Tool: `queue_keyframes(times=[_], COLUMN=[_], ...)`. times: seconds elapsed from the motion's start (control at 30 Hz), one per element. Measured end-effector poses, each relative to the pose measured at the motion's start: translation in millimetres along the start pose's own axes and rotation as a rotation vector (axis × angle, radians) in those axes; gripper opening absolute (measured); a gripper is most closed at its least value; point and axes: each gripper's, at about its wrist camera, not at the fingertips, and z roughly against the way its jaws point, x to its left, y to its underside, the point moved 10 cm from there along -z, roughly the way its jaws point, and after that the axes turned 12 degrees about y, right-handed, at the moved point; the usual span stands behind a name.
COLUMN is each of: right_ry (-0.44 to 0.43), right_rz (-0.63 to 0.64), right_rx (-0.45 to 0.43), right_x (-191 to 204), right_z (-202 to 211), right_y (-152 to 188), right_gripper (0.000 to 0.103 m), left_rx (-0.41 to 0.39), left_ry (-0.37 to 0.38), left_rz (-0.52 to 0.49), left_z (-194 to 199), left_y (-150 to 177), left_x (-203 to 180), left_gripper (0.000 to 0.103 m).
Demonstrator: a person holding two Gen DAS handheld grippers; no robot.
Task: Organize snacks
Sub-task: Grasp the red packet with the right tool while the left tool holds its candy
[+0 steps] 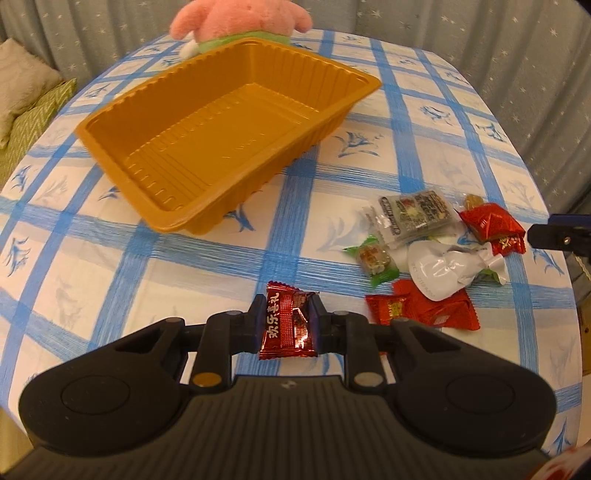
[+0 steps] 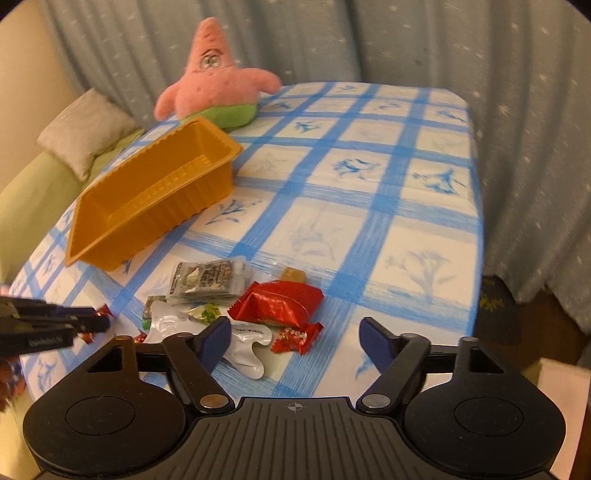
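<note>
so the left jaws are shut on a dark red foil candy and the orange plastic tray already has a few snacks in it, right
Not quite. The left gripper is shut on the dark red foil candy, but the orange plastic tray holds nothing yet, as the left wrist view shows; the other snacks lie on the table.

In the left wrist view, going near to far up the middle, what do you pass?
Left tool clamped on a red candy packet → bare checked tablecloth → orange tray → pink plush toy.
</note>
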Motion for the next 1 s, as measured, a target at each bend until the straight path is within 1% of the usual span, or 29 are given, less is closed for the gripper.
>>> queue_keyframes(times=[0.13,0.3,0.53,0.57,0.67,0.83,0.9,1.0], right_ry=[-0.022,-0.049,-0.111,-0.119,-0.134,-0.133,-0.131,-0.121], right_rz=[0.12,0.223,0.36,0.377,0.41,0.462,0.479,0.488], right_rx=[-0.013,-0.02,0.01,0.014,0.036,0.046,0.051,0.056], right_x=[7,10,24,26,31,34,35,35], right_z=[-14,-32,-52,-54,-59,-59,-58,-58], right_y=[-1,-7,-7,-7,-5,-1,1,2], right_gripper=[0.068,0.066,0.065,0.064,0.05,0.048,0.044,0.042], left_rx=[-0.014,-0.021,-0.013,-0.014,-0.013,-0.016,-0.017,-0.025], left_ry=[-0.011,-0.029,-0.056,-0.058,-0.07,-0.085,-0.091,-0.096], left_rz=[0.024,0.057,0.105,0.11,0.128,0.147,0.151,0.154], left_z=[8,15,21,22,26,33,36,40], left_y=[0,3,8,9,10,13,14,14], left_x=[5,12,20,21,22,22,21,19], left_gripper=[0.022,0.022,0.022,0.022,0.022,0.022,0.022,0.022])
